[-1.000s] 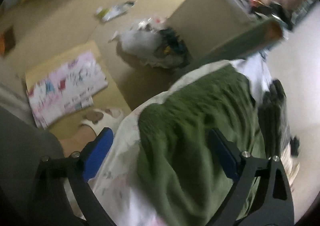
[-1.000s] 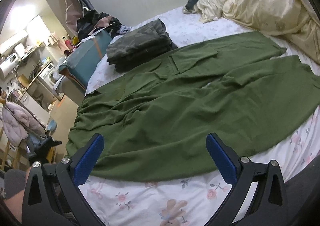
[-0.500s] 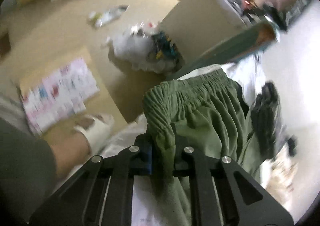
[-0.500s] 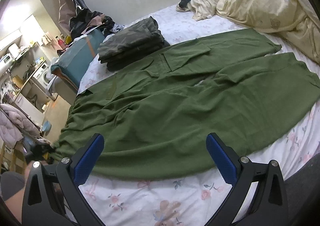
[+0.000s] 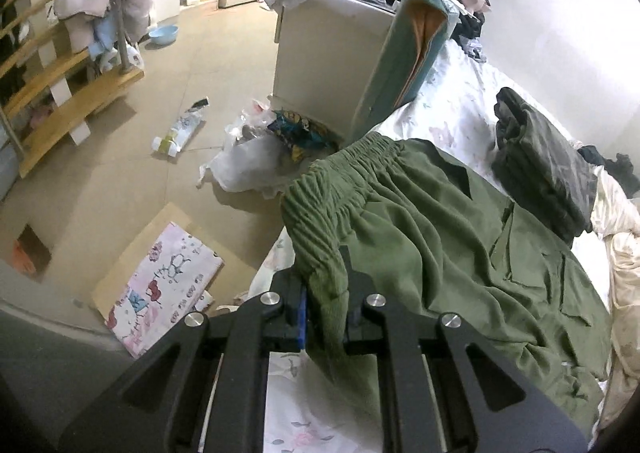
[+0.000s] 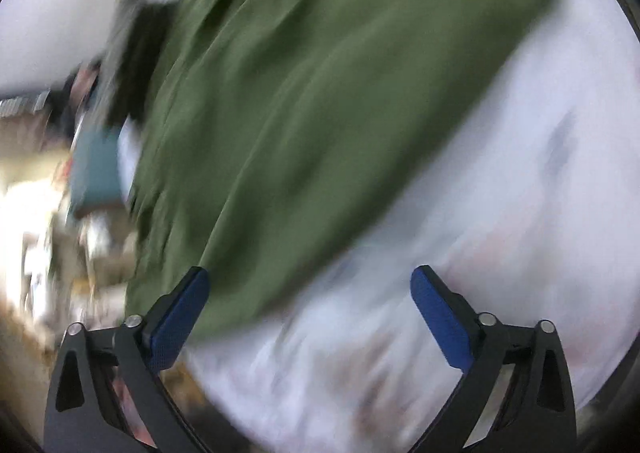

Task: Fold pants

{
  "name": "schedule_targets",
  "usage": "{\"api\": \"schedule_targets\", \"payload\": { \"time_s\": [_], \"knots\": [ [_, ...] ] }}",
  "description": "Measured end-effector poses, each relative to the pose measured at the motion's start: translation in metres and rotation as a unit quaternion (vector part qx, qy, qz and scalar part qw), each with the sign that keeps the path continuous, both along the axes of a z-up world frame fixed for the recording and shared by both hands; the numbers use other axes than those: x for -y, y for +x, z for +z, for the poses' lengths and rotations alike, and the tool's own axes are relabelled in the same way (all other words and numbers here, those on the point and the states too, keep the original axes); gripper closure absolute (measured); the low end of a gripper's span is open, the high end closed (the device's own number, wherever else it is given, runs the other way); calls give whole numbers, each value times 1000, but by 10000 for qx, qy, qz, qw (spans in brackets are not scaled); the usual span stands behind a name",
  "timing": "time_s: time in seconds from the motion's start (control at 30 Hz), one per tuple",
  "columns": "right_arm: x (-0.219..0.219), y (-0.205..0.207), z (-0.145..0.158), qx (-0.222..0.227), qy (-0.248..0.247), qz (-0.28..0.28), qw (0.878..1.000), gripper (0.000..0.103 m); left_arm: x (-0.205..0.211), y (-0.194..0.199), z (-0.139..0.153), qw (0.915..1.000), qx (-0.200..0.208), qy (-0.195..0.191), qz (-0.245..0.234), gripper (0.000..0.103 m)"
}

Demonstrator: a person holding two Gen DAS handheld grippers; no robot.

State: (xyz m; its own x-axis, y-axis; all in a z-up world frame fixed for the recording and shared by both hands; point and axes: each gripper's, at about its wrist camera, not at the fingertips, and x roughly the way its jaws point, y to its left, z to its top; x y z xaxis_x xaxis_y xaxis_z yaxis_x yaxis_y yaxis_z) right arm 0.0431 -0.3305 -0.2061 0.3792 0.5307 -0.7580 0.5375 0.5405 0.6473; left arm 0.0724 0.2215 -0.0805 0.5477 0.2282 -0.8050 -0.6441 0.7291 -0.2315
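Note:
Green pants (image 5: 432, 237) lie spread on a floral bed sheet (image 5: 304, 417). Their elastic waistband (image 5: 340, 169) is at the bed's near-left corner. My left gripper (image 5: 325, 311) is shut on the near corner of the waistband and holds it lifted. In the right wrist view the picture is blurred by motion. There my right gripper (image 6: 308, 313) is open and empty, low over the near edge of the pants (image 6: 304, 85) and the sheet (image 6: 500, 213).
A folded dark garment (image 5: 540, 165) lies on the bed beyond the pants. A cream duvet (image 5: 620, 253) is at the right. A teal cushion (image 5: 404, 61) leans on a cabinet (image 5: 320, 53). Trash bags (image 5: 256, 157) and a floral box (image 5: 160, 285) lie on the floor.
My left gripper closed on the waistband corner and lifted it. My right gripper swung quickly down toward the near edge of the pants; it stays open.

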Motion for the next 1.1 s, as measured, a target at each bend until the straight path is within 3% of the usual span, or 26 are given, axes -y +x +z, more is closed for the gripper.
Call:
{"api": "schedule_targets", "payload": {
  "time_s": [0.07, 0.17, 0.2, 0.3, 0.33, 0.37, 0.4, 0.43, 0.47, 0.53, 0.6, 0.73, 0.87, 1.0, 1.1],
  "knots": [
    [46, 7, -4, 150, 162, -743, 9970, 11, -1, 1, 0, 10000, -12, -13, 33, 95],
    [107, 15, 7, 271, -266, -1626, 9860, 13, 3, 5, 0, 9999, -32, 131, -25, 95],
    [137, 20, 10, 285, -539, -1976, 9784, 14, 5, 6, 1, 9998, -40, 191, -52, 95],
    [199, 25, 10, 406, -481, -2809, 9577, 15, 8, 8, 2, 9996, -47, 270, -107, 95],
    [222, 30, 11, 481, -513, -2989, 9517, 24, 8, 8, 3, 9994, -76, 305, -109, 95],
    [237, 31, 11, 472, -659, -3088, 9477, 40, 9, 9, 3, 9993, -103, 348, -110, 95],
    [262, 30, 15, 437, -910, -3311, 9382, 45, 10, 9, 3, 9991, -131, 394, -121, 95],
    [276, 28, 18, 377, -1035, -3468, 9315, 60, 10, 10, 3, 9989, -158, 426, -121, 95],
    [291, 25, 20, 259, -1176, -3644, 9234, 83, 10, 10, 3, 9988, -173, 441, -113, 95],
    [303, 17, 25, 127, -1439, -3789, 9141, 101, 8, 10, 3, 9989, -185, 414, -70, 95],
    [309, 7, 47, 388, -1800, -4038, 8961, 103, 5, 9, 5, 9991, -188, 390, 15, 95],
    [300, 8, 97, 844, -2482, -3901, 8827, 103, -5, 3, 5, 9994, -161, 172, 257, 96],
    [297, 3, 146, 1107, -2638, -4206, 8610, 103, -16, -5, 11, 9987, -89, -285, 404, 96],
    [292, 52, 191, 1214, -3006, -3746, 8687, 103, -29, 8, 20, 9977, -177, -537, 373, 96],
    [288, 98, 207, 1050, -3338, -3250, 8786, 103, -34, 33, 23, 9965, -427, -697, 196, 96]
  ]
}}
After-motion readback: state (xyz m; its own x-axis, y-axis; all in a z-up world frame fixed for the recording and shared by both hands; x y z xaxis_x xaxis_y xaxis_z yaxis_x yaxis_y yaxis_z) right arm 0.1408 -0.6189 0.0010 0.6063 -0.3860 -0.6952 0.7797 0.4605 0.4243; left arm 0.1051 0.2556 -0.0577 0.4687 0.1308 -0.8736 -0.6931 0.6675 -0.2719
